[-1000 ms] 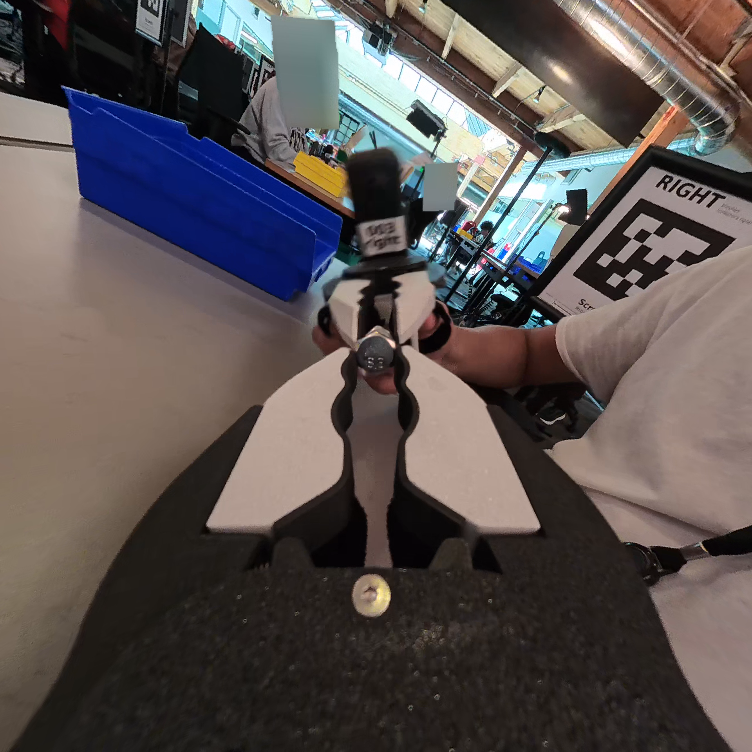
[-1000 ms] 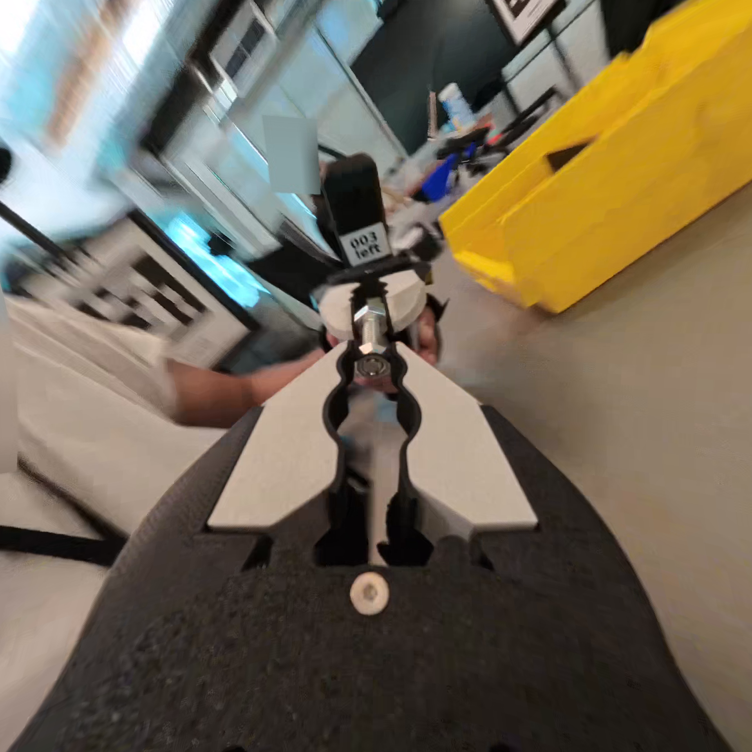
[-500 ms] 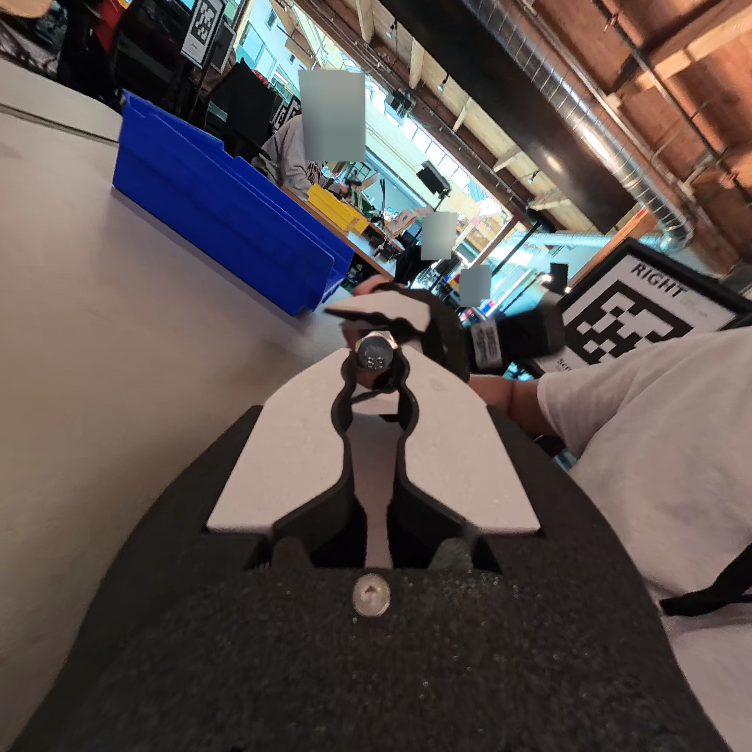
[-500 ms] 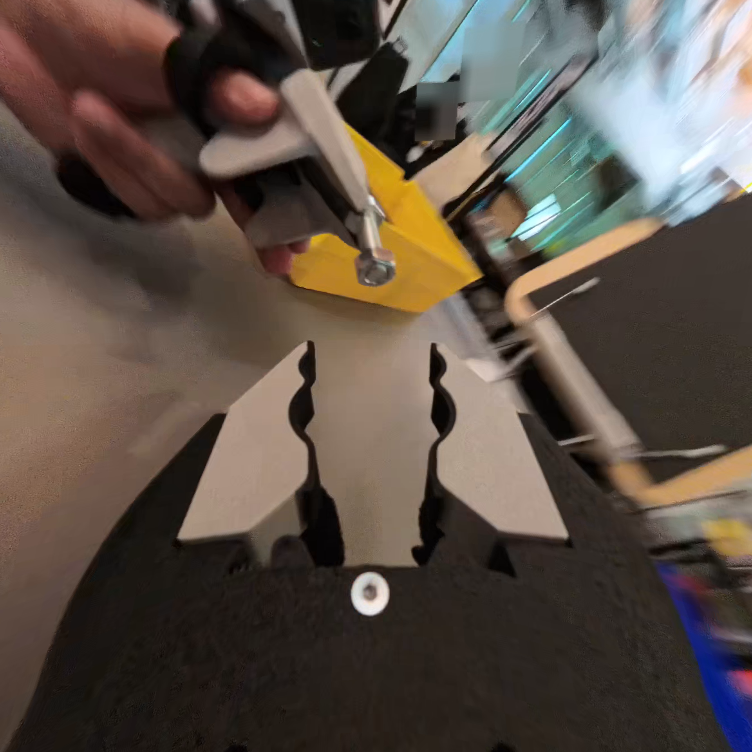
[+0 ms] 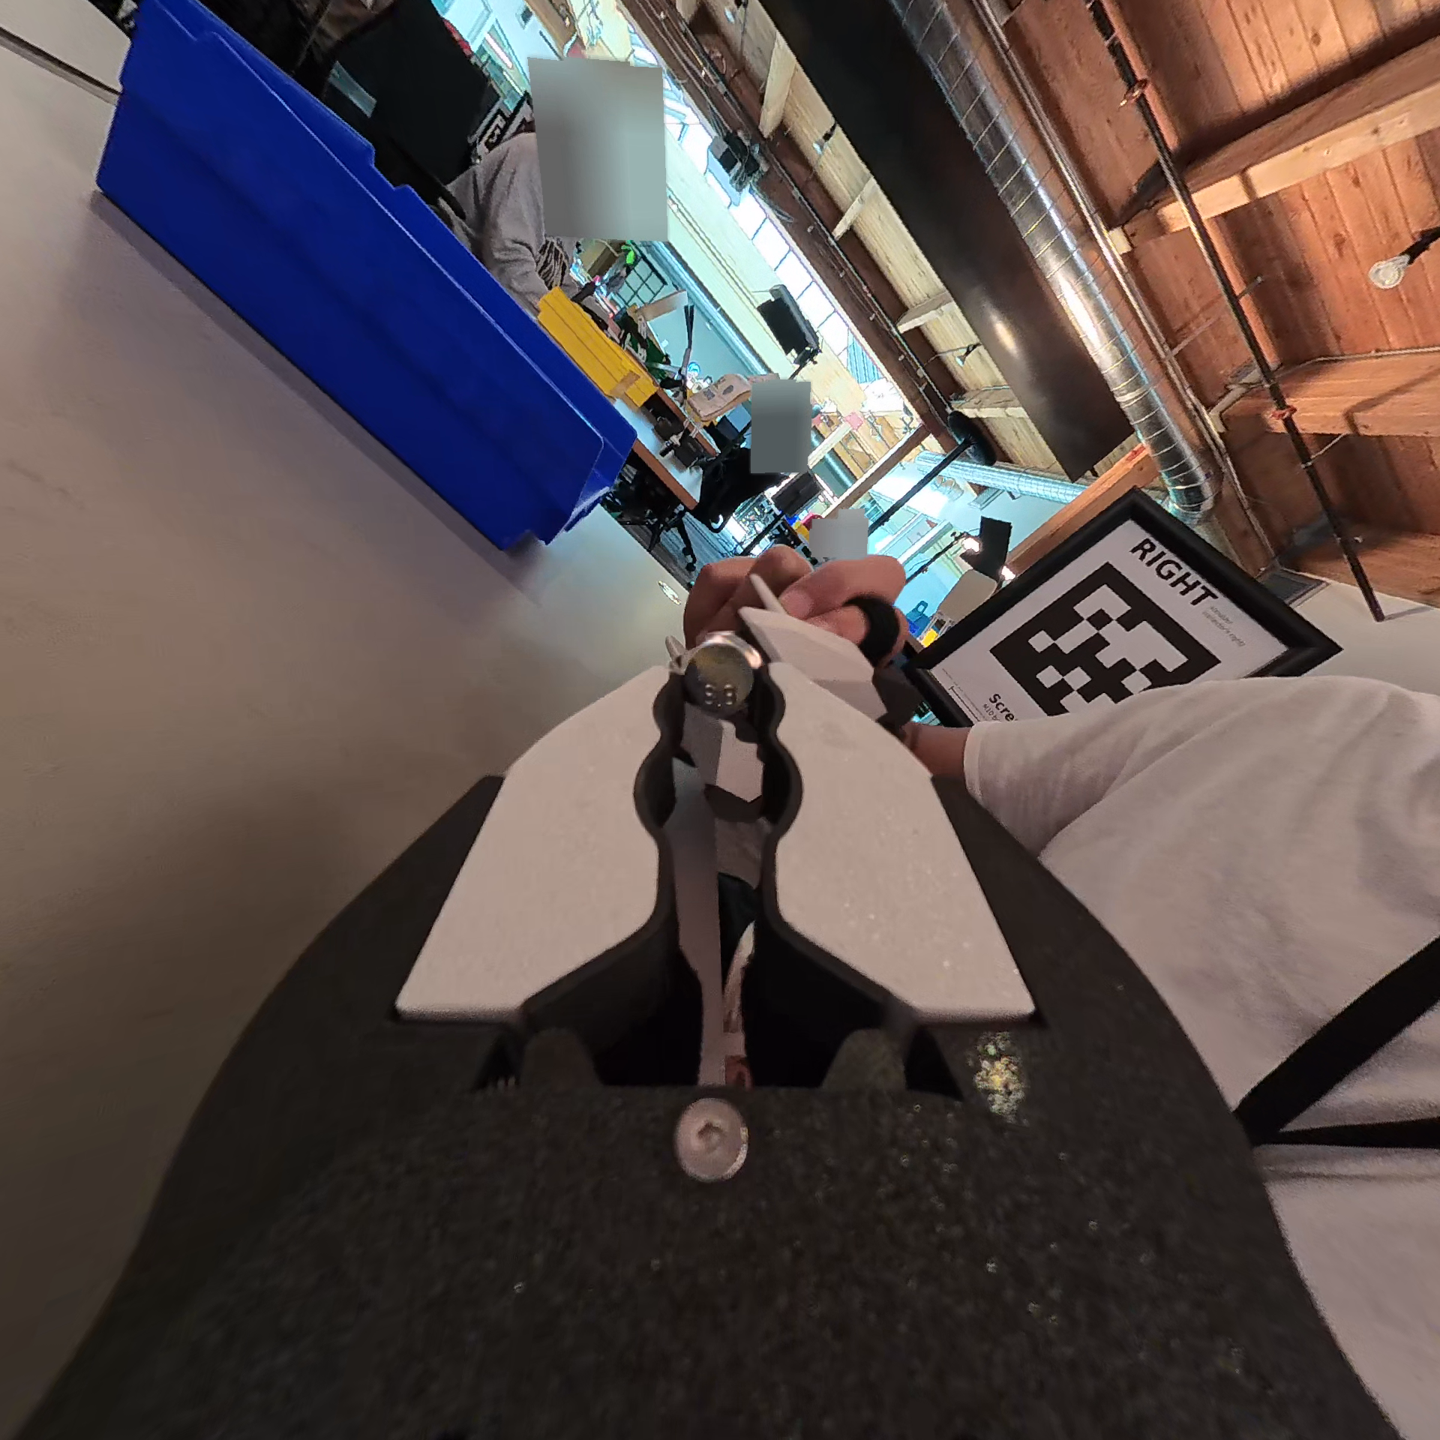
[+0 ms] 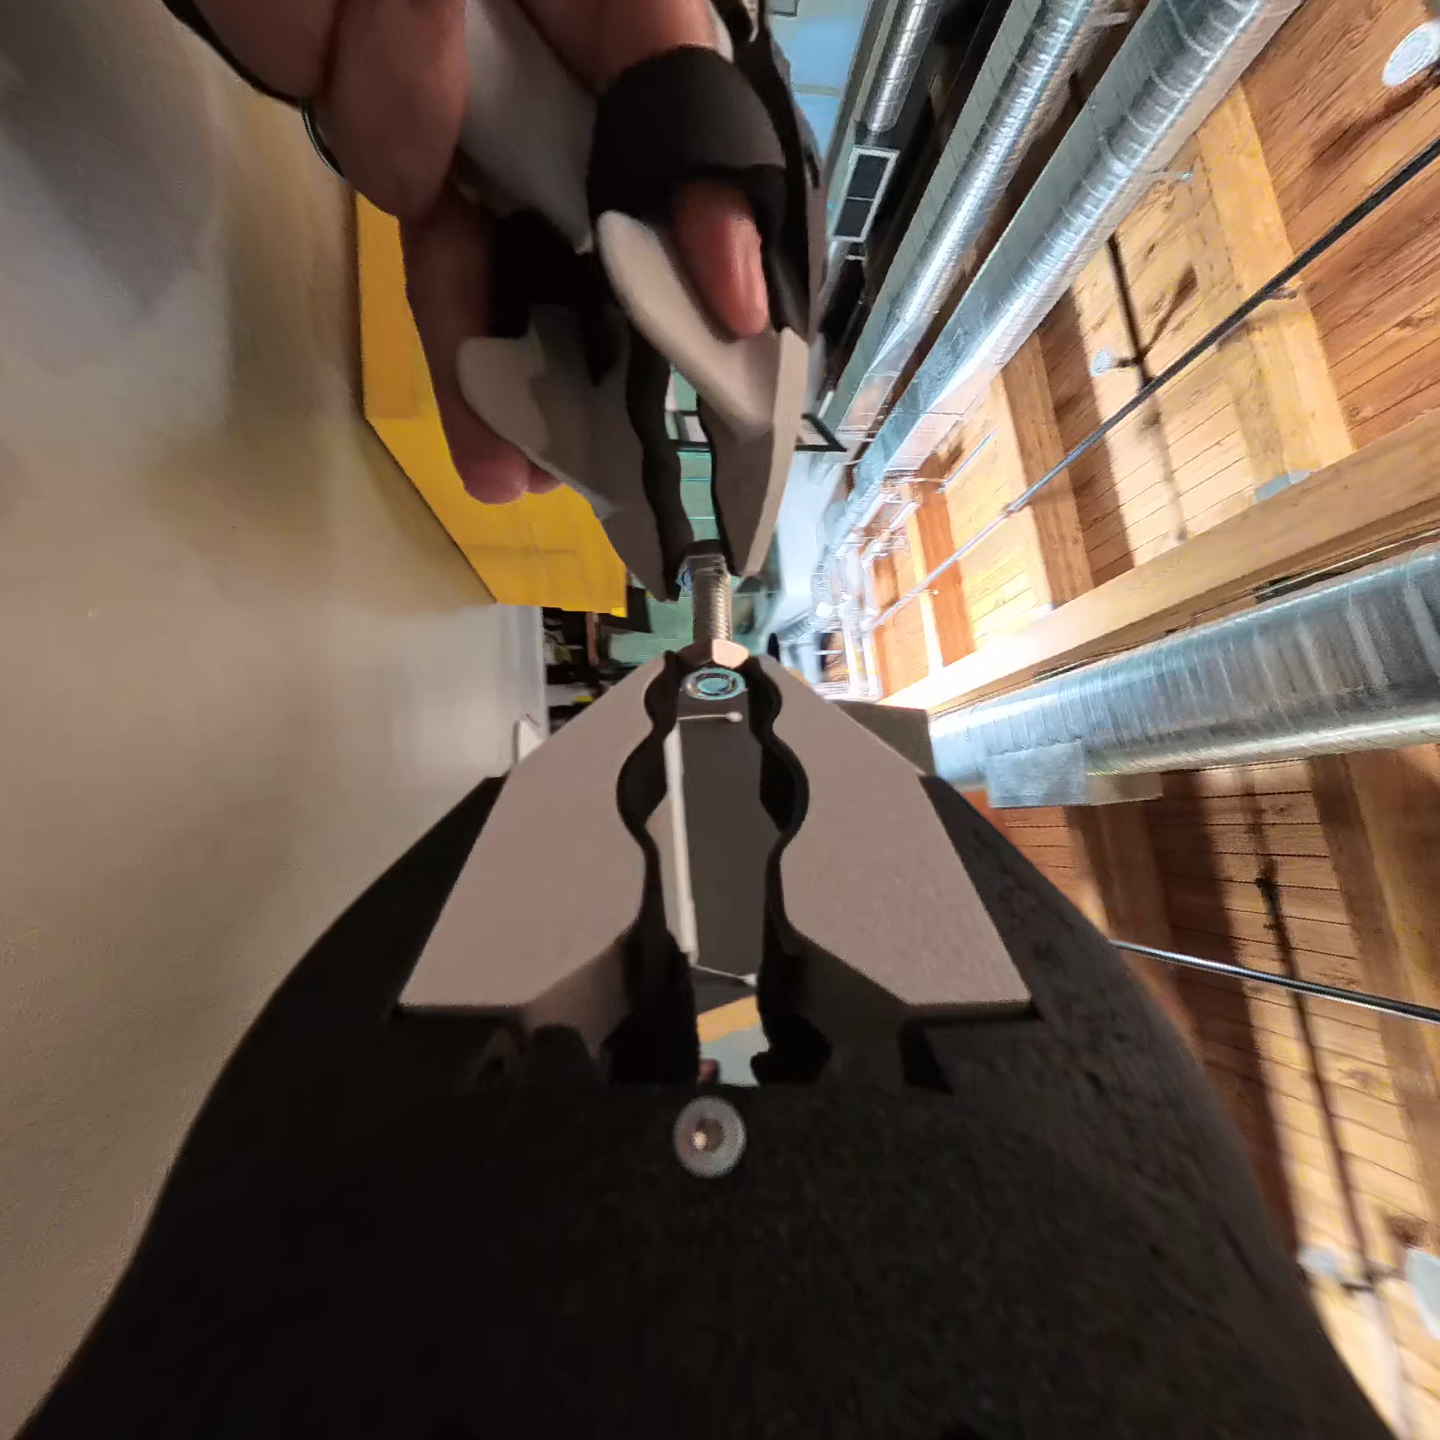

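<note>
A: Listing item one: bolt [image 5: 718, 684], steel, hex head stamped, threaded shank. Location?

B: Held in the air over the table [image 5: 234, 701]. In the left wrist view its head faces the camera at 12 o'clock of the fingertips. In the right wrist view the shank [image 6: 707, 604] runs from 12 o'clock down to a nut [image 6: 711, 653] at the near fingertips.

A: Item two: left gripper [image 5: 718, 697]. Condition?

B: Jaws drawn almost together, pinching the bolt just under its head; the wavy black pads touch it on both sides. In the right wrist view the same gripper shows at 12 o'clock, a hand [image 6: 467, 195] wrapped round it.

A: Item three: right gripper [image 6: 711, 678].

B: Jaws narrowed to a slim gap, tips clamped on the nut at the shank's free end. In the left wrist view it shows just beyond the bolt head at 1 o'clock, gripped by a hand [image 5: 795, 592].

A: Surroundings, working outward?

B: Blue bin [image 5: 351, 296] on the table at 10 o'clock in the left wrist view, well apart from the bolt. Framed black-and-white marker board [image 5: 1122, 647] at 2 o'clock. White sleeve [image 5: 1208, 857] at 3 o'clock. Yellow bin [image 6: 467, 483] at 11 o'clock in the right wrist view. Silver ducts [image 6: 1169, 717] and wooden ceiling at 3 o'clock.
</note>
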The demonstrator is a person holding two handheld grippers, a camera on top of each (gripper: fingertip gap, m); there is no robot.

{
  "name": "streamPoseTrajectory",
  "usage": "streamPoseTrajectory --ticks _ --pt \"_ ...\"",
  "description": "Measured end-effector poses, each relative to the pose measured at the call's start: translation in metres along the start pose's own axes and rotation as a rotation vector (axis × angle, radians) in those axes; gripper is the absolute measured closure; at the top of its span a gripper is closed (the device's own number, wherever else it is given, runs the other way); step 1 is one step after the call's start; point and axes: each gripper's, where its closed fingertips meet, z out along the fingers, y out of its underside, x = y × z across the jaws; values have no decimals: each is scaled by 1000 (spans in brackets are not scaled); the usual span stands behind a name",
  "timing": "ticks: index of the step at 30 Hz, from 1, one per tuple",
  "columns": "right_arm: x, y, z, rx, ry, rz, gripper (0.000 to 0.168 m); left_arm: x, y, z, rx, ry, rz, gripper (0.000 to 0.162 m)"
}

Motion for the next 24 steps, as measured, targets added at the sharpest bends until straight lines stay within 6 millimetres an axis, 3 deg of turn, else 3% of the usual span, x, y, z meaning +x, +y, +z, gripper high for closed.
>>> streamPoseTrajectory --ticks 2,5,13,15,17,19,21,24 --pt "-3 0 -1 2 -69 160 152 0 1 1 -16 -16 36 145" --pt "-6 -2 -2 42 -269 622 151 1 2 1 -35 -44 113 145" --pt "-2 -13 -2 269 -1012 2421 152 3 -1 -2 -33 -70 220 145" --pt "-3 -12 -1 319 -1137 2756 152 0 -1 -2 -45 -101 258 145" --pt "-5 -13 -1 323 -1167 2853 152 -1 -1 -3 -47 -105 255 145" --pt "-1 -14 -1 322 -1113 2734 148 1 -5 -4 -16 -78 215 145" --pt "-1 -15 -2 291 -1036 2470 127 4 -9 -5 18 -46 173 145" --pt "-13 -14 -6 168 -877 1944 117 4 -15 -10 59 -18 116 145"
